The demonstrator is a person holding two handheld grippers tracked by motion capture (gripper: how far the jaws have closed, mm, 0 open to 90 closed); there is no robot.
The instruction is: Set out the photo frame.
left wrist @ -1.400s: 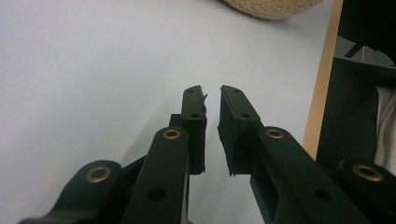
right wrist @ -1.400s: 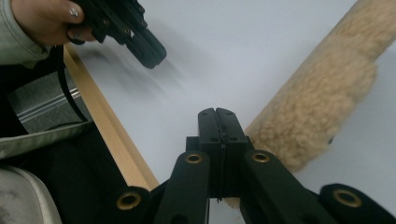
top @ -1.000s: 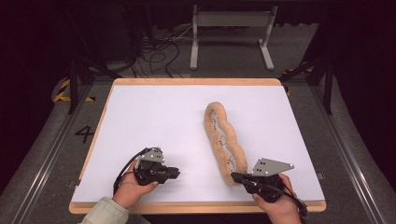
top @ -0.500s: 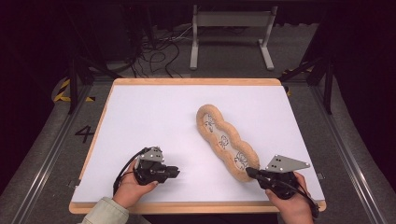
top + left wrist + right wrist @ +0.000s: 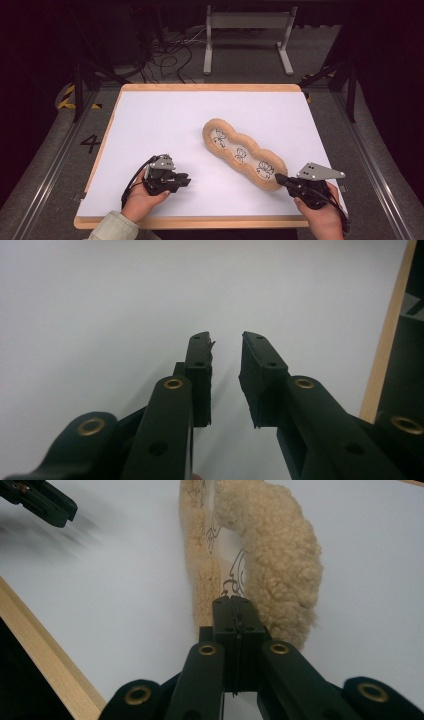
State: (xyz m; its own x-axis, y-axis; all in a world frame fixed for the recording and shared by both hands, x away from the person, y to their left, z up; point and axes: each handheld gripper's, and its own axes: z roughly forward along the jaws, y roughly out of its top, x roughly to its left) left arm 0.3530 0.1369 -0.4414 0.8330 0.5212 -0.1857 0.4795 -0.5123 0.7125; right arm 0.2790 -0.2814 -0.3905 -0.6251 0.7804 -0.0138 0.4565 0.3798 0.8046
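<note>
right gripper view: right gripper (image 5: 235,602) jaws pressed together, tips against the near end of the long tan fleecy pad with drawn figures (image 5: 280,555). high view: pad (image 5: 243,153) lies diagonally mid-table. left gripper (image 5: 226,347) jaws slightly apart, just been opening, nothing between.

Lab recording rig: white board (image 5: 165,120) on dark floor (image 5: 45,165), cables (image 5: 167,62), metal stand (image 5: 247,30).
</note>
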